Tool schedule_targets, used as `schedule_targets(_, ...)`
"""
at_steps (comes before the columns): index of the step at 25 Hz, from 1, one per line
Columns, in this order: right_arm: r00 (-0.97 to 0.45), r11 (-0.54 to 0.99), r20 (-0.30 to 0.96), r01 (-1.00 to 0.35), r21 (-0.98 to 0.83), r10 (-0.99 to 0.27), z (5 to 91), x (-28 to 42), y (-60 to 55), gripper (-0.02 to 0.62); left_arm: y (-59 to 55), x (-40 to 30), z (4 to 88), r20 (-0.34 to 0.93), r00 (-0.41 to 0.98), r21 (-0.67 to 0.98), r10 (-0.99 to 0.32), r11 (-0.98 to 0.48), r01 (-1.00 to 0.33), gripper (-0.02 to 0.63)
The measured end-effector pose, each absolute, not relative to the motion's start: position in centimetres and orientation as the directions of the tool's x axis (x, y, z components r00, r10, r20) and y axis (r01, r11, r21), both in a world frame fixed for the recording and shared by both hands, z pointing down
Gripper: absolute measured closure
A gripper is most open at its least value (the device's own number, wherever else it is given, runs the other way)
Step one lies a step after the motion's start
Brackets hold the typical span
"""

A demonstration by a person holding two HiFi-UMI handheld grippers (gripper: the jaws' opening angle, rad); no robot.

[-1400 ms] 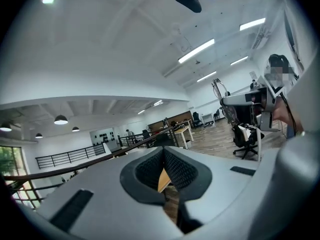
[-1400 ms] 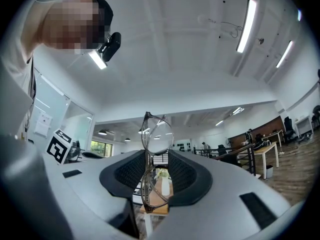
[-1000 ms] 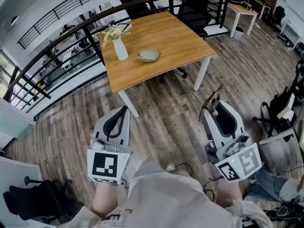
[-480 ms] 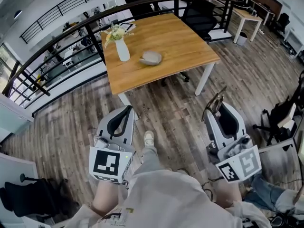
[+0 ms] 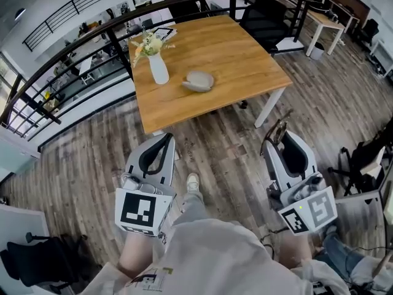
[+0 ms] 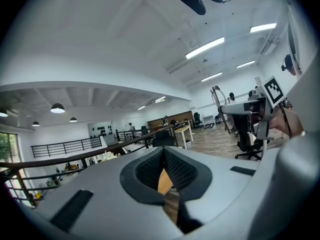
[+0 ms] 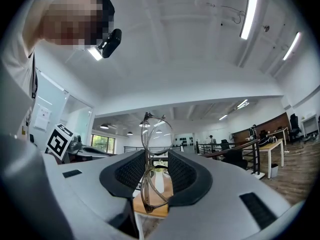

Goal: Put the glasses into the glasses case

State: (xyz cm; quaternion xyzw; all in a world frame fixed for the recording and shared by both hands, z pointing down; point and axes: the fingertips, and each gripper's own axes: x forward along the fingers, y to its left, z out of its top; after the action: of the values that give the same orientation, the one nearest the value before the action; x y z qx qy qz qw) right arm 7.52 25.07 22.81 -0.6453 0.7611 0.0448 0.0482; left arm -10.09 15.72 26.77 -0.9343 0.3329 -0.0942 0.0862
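The grey glasses case (image 5: 199, 80) lies on the wooden table (image 5: 245, 60) ahead of me, next to a white vase (image 5: 158, 69) with flowers. My right gripper (image 5: 270, 141) is shut on a pair of thin-rimmed glasses (image 5: 277, 129), held over the floor short of the table's near edge. In the right gripper view the glasses (image 7: 155, 169) stand on edge between the pads, one lens sticking out above them. My left gripper (image 5: 164, 139) is held level at the left, jaws shut with nothing between them, and its tips (image 6: 163, 151) meet in the left gripper view.
A black railing (image 5: 92, 42) curves behind the table. A black office chair (image 5: 264, 17) stands at the table's far side, a white desk (image 5: 319, 20) further back right, another black chair (image 5: 368, 155) at the right. The person's shoe (image 5: 192, 182) is on the wood floor.
The person has stepped toward the table, which now sits nearer and lower in the head view. Both grippers came forward with it, and the glasses stay in the right one.
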Motion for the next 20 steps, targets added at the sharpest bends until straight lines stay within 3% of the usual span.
schedule_targets(20,-0.166,0.166,0.007,-0.986,-0.026,-0.986,25.8,7.1,-5.9,0.433,-14.7,-9.7,28.8,0.220,0.765,-0.202,-0.605,-0.796,-0.571,0.589)
